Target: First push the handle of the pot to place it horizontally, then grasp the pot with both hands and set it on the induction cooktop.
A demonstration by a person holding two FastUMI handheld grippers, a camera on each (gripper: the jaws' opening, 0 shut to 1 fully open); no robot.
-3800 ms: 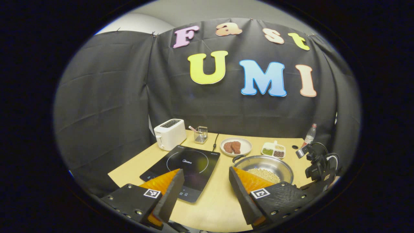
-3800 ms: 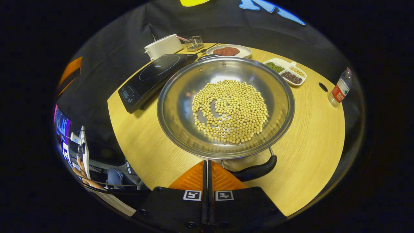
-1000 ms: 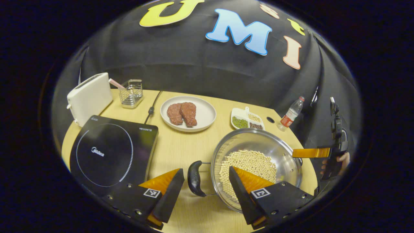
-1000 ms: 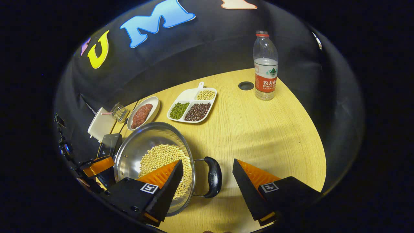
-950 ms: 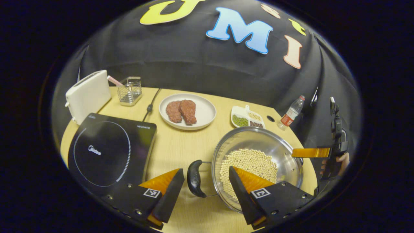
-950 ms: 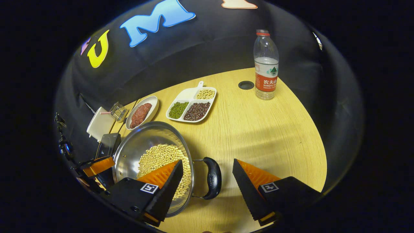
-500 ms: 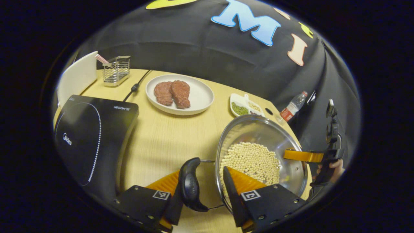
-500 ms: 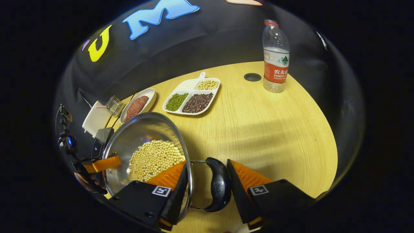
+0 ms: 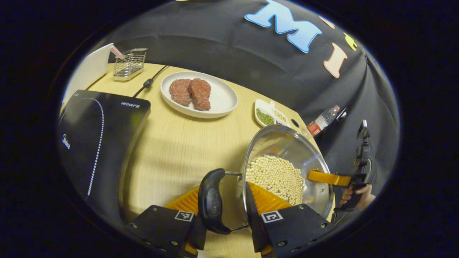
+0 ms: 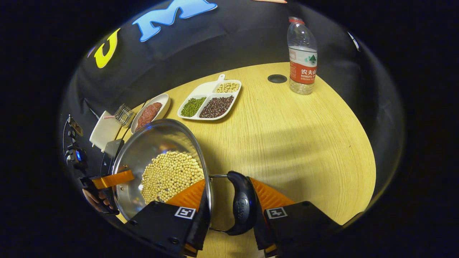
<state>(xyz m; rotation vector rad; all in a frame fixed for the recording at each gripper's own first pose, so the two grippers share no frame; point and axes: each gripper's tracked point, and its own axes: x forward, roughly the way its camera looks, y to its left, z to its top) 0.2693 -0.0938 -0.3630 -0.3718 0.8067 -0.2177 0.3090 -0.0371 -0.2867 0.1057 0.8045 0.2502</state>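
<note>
My left gripper (image 9: 224,215) has its fingers clamped on one black pot handle (image 9: 211,201), the steel pot (image 9: 287,150) of soybeans (image 9: 276,177) just right of them. My right gripper (image 10: 229,215) is clamped likewise on the opposite handle (image 10: 242,202), pot to its left. The induction cooktop (image 9: 96,139) lies far left of my left fingers on the surface (image 9: 179,143); a plate of meat (image 9: 199,95) sits ahead.

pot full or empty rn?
Partly filled. In the right gripper view the pot holds a heap of pale beans across its bottom, with bare steel wall above them. The left gripper view shows the same.
</note>
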